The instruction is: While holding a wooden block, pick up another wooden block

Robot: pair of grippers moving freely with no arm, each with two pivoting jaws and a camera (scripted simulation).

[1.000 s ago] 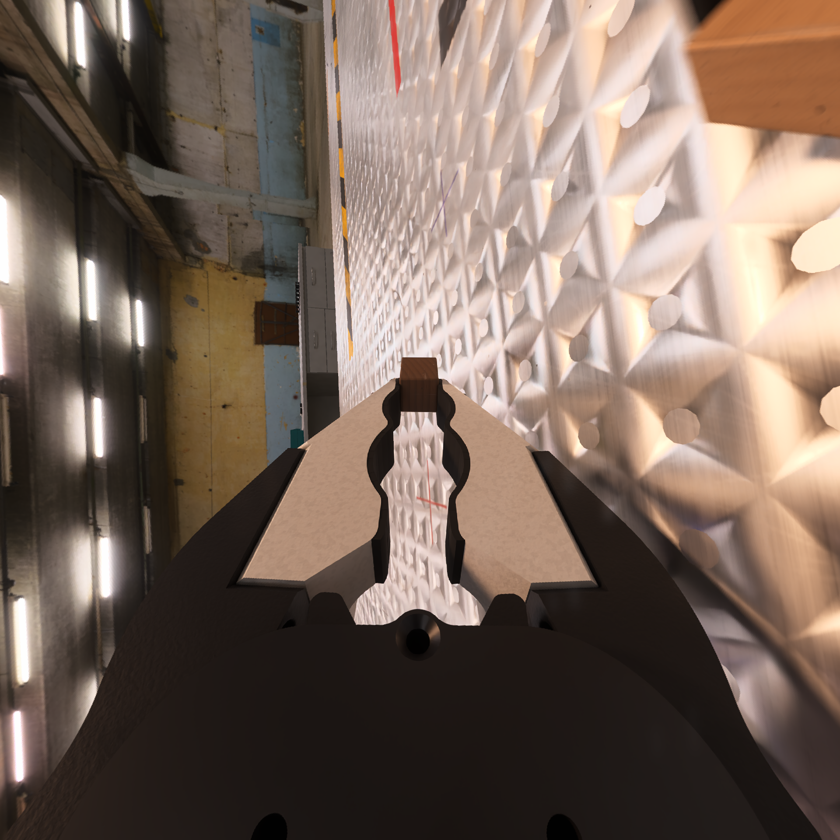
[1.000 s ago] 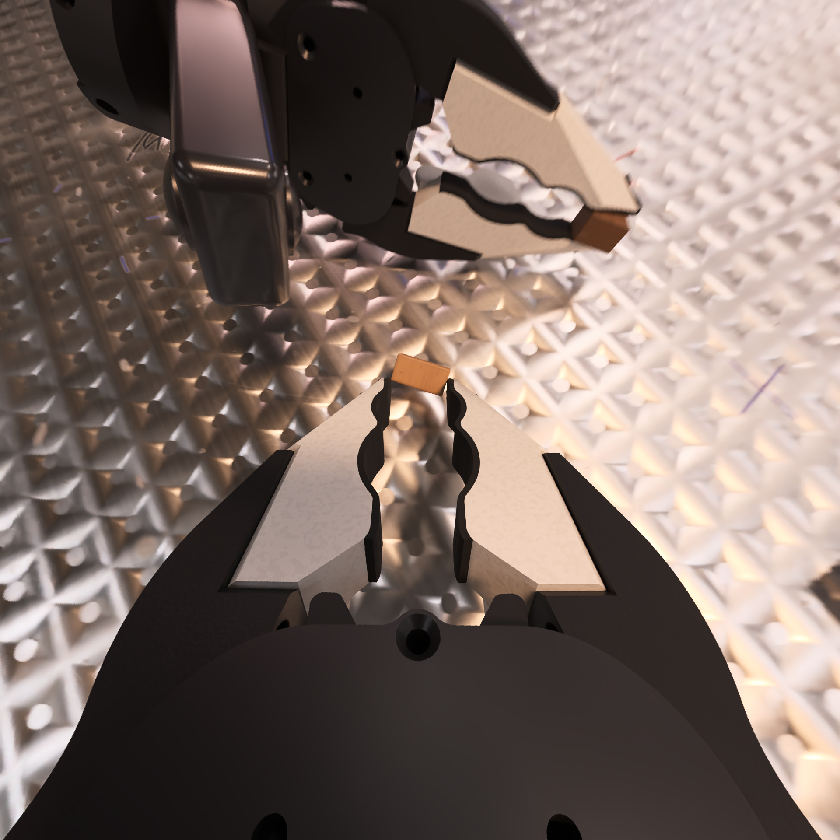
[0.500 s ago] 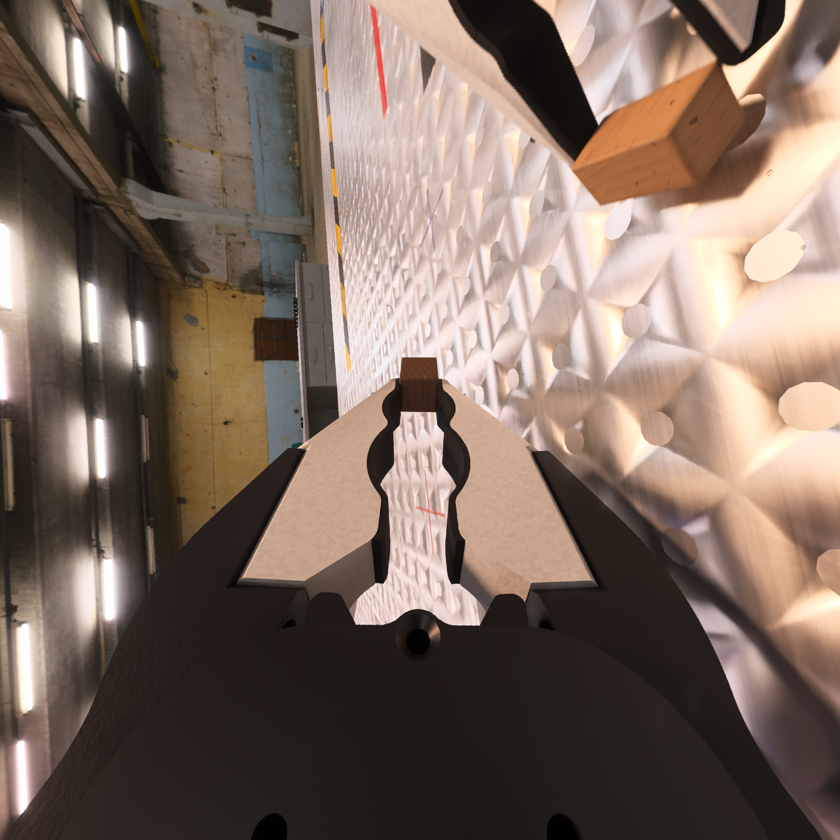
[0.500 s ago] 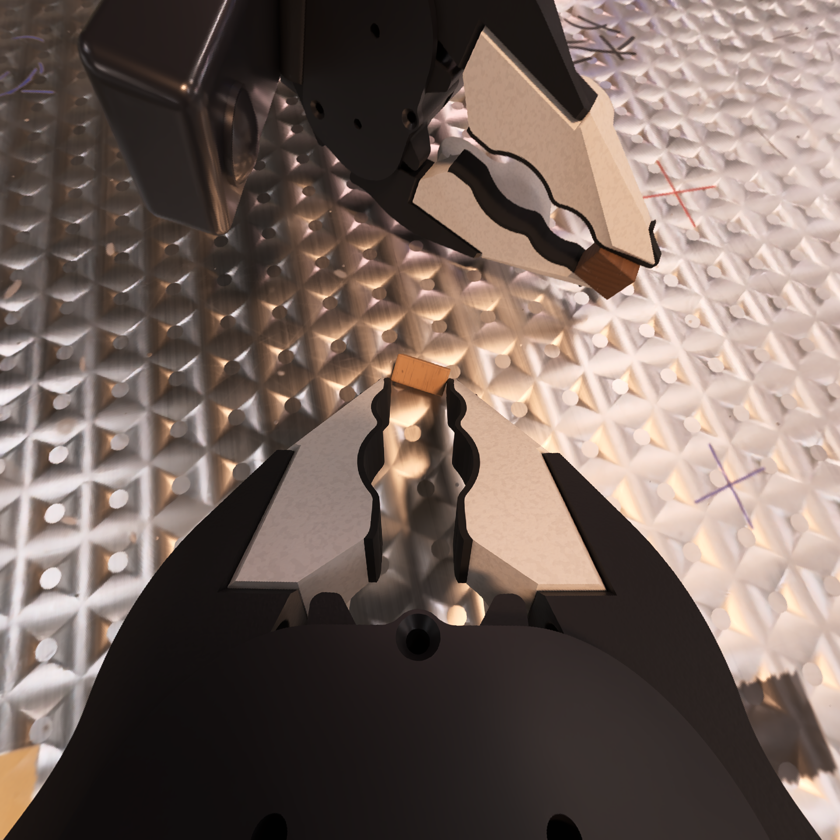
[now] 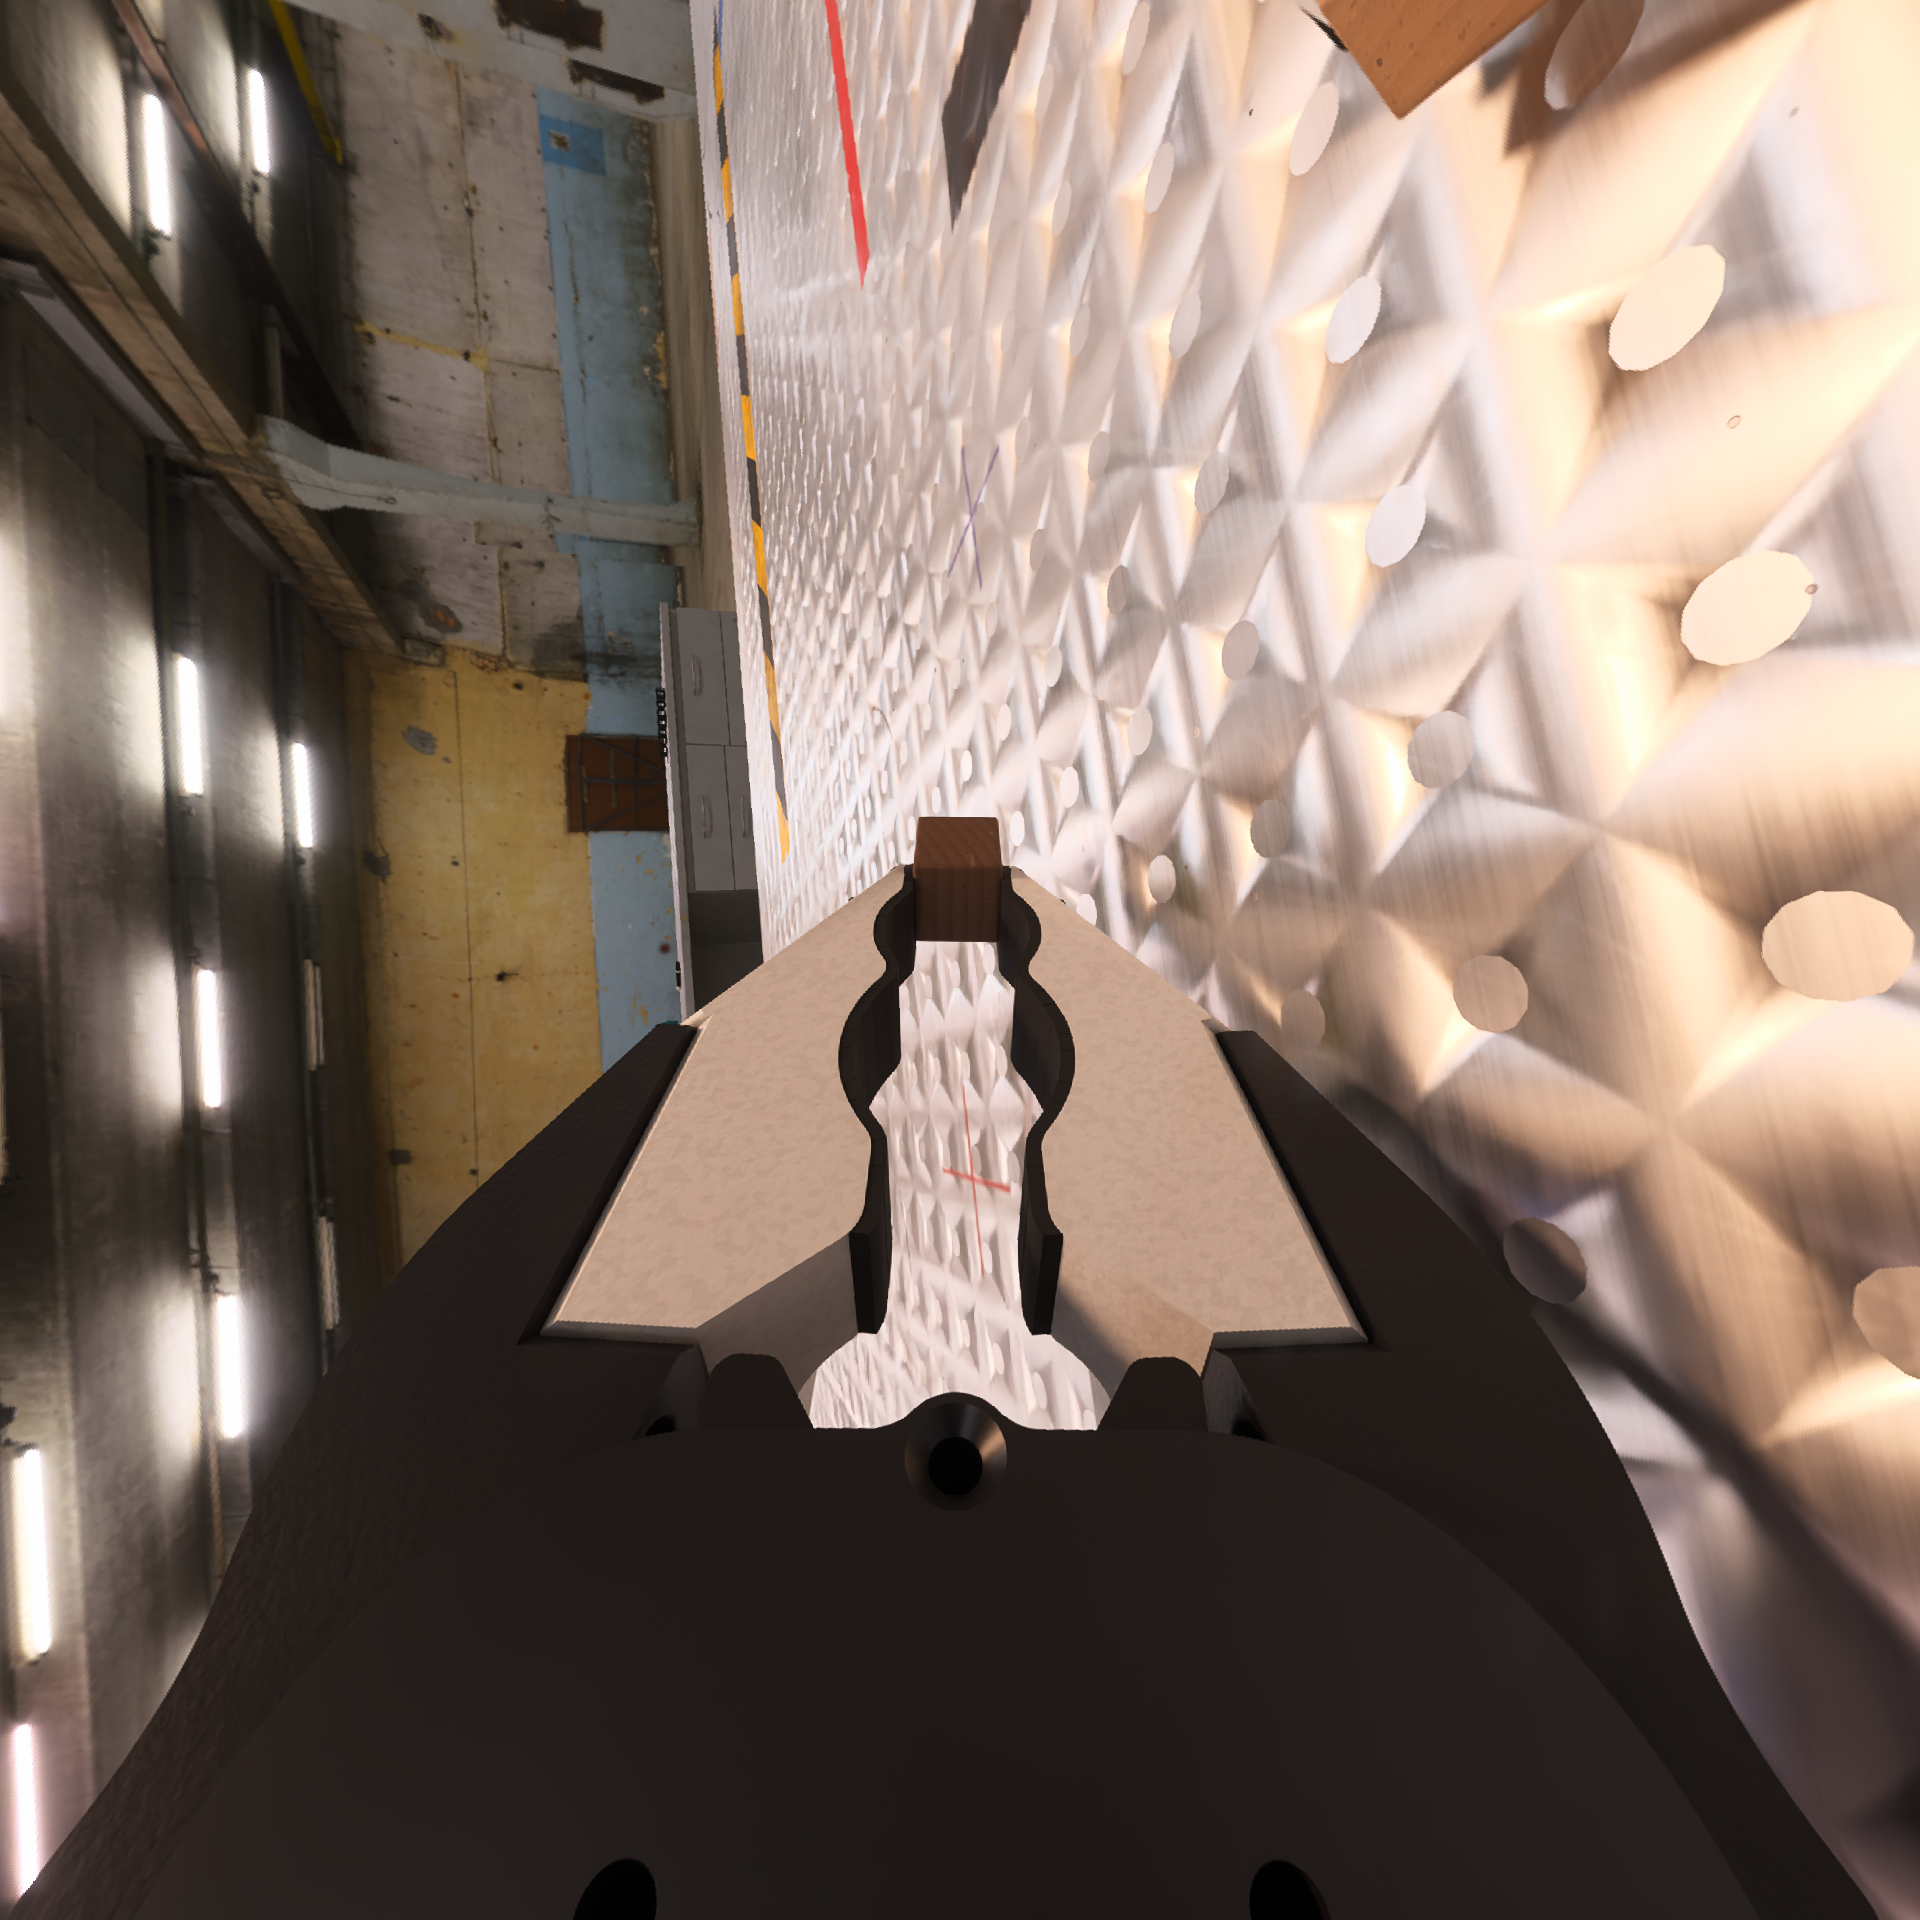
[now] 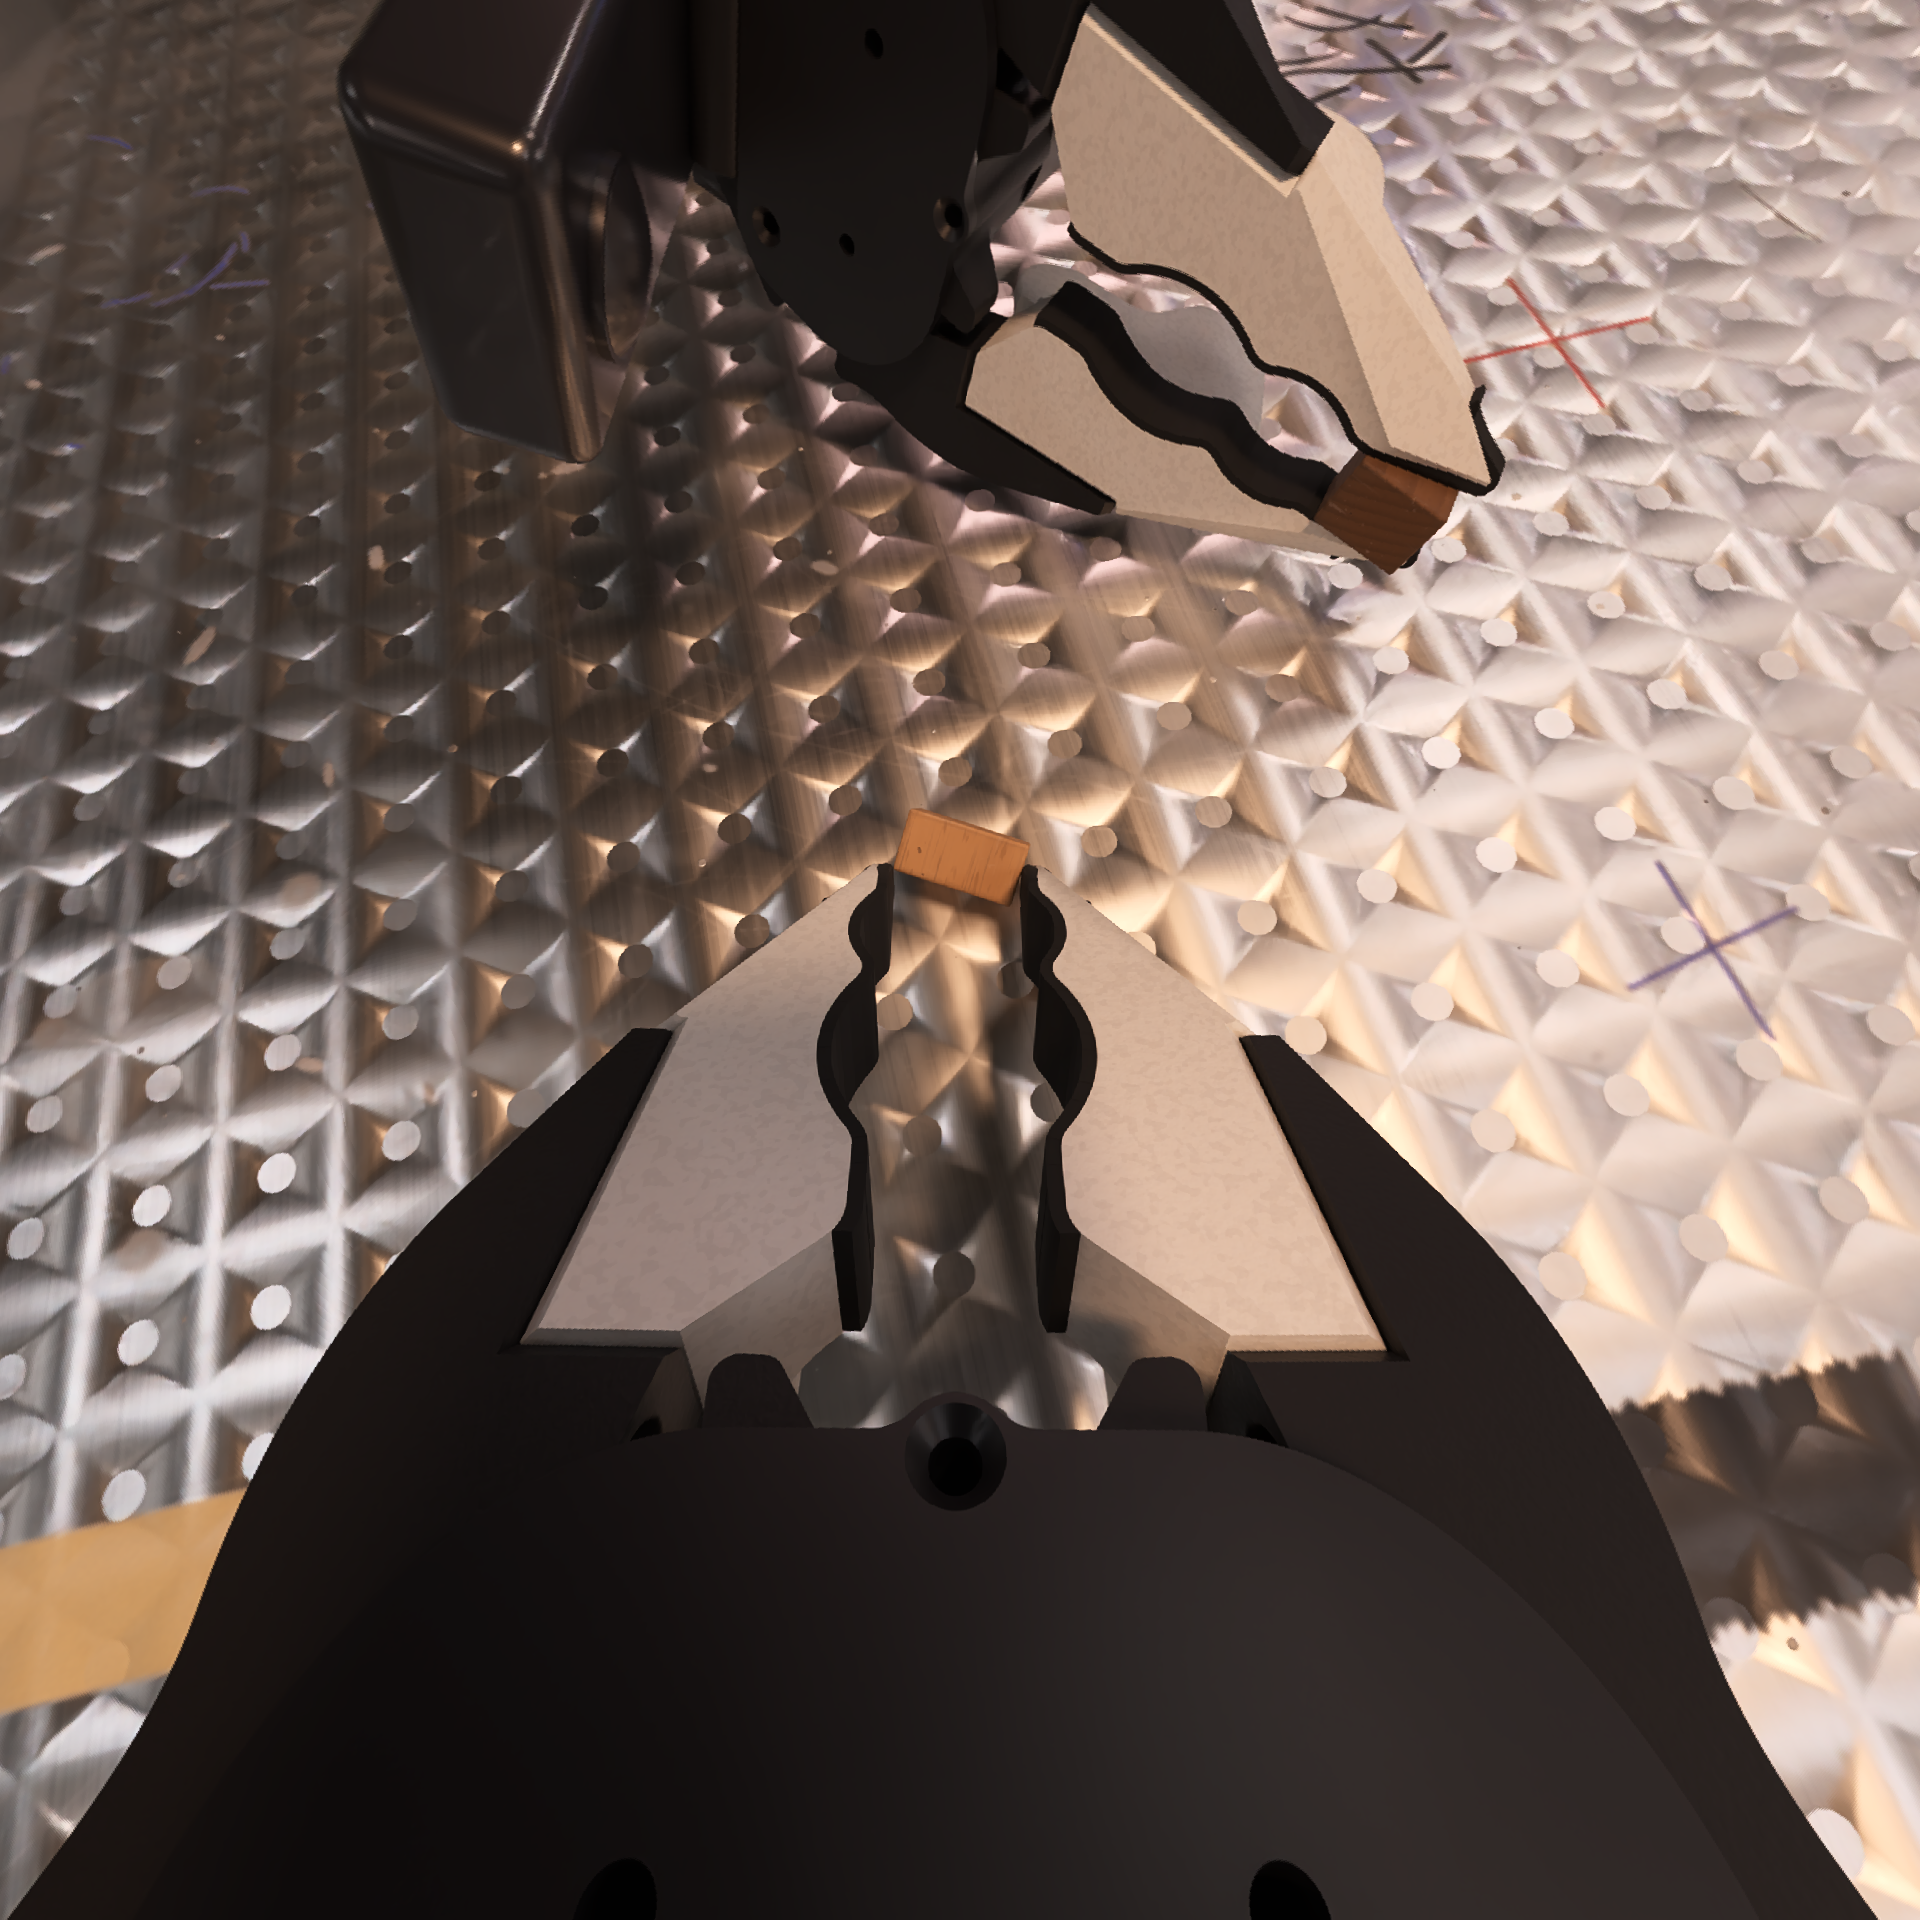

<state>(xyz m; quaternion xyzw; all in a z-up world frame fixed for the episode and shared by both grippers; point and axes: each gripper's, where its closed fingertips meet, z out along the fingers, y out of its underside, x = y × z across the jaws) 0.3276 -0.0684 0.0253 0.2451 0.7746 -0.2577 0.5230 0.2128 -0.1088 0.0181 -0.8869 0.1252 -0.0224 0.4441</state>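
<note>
Already both blocks are off the plate (image 6: pixel 1558 727): the dark block (image 5: pixel 957 878) sits pinched at the very tips of the left gripper (image 5: pixel 957 904), and the pale block (image 6: pixel 961 871) is clamped likewise, slightly askew, in the right gripper (image 6: pixel 956 894). Small, stiff and light by the look of them, they want a squeeze on flat opposite faces. Deeper between the fingers would feel safer.

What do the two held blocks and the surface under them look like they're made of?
Dark block in the left gripper: wood, matte, faint grain.
Lighter block in the right gripper: paler wood, fine grain lines, unvarnished by the look.
Surface: probably brushed metal, with an embossed diamond pattern, round holes and bright reflections.
</note>
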